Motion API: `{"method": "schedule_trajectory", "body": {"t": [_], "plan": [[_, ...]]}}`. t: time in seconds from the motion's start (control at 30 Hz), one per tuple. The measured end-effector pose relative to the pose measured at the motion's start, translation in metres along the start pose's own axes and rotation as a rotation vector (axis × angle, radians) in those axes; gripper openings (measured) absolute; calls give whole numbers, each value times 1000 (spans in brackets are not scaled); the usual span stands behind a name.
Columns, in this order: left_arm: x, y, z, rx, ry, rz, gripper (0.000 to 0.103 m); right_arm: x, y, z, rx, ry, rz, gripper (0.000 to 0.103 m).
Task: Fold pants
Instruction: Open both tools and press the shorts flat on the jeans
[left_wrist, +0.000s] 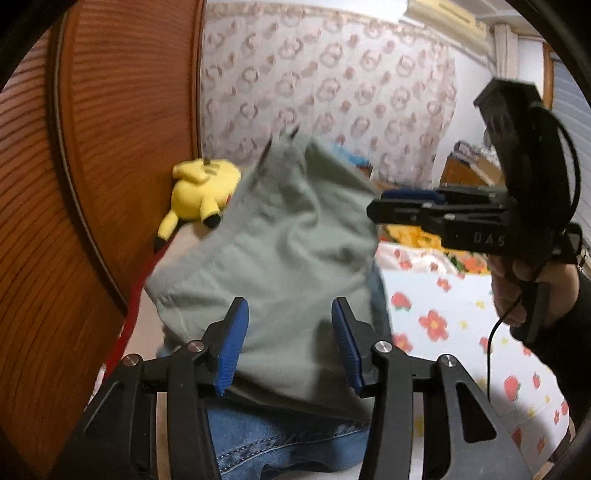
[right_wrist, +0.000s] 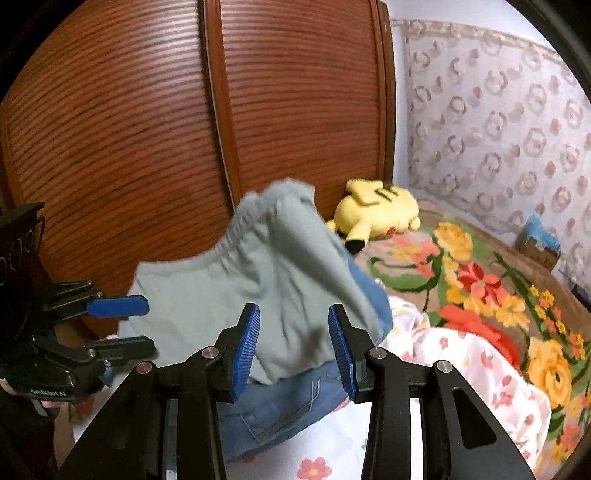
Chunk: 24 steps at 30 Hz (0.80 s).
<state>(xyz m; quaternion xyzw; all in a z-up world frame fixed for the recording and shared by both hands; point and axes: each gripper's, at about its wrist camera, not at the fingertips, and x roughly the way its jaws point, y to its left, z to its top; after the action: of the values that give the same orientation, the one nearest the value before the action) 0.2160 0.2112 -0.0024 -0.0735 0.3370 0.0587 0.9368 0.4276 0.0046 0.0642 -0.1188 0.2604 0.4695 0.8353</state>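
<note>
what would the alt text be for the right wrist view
Grey-green pants, blurred, lie over blue jeans on a bed, seen between the right gripper and its open blue pads. The left gripper, also open, sits at the left edge. Behind are a wooden headboard and a yellow plush toy.

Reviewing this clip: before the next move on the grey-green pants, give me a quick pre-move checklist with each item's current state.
1. Left gripper jaws apart, pads off the cloth: ok.
2. Right gripper jaws apart, nothing pinched: ok.
3. Grey-green pants lying flat: not ok; they are blurred and bunched, elastic waistband raised.
4. Pants clear of other laundry: not ok; they lie over blue jeans.
5. Yellow plush toy clear of the pants: ok in the right wrist view, behind them by the wooden headboard.
6. Fold finished: cannot tell.
</note>
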Motion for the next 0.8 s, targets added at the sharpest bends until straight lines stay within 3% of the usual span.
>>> {"method": "schedule_trajectory", "body": {"t": [0.13,0.33,0.8], "plan": [[11,7,-10,-14,40,2,48,25,-14,4,21,35,-11,40],[12,8,-14,-6,38,5,48,46,-27,11,76,29,8,40],[13,2,-13,10,47,20,50,7,-2,-14,91,2,-1,40]]}}
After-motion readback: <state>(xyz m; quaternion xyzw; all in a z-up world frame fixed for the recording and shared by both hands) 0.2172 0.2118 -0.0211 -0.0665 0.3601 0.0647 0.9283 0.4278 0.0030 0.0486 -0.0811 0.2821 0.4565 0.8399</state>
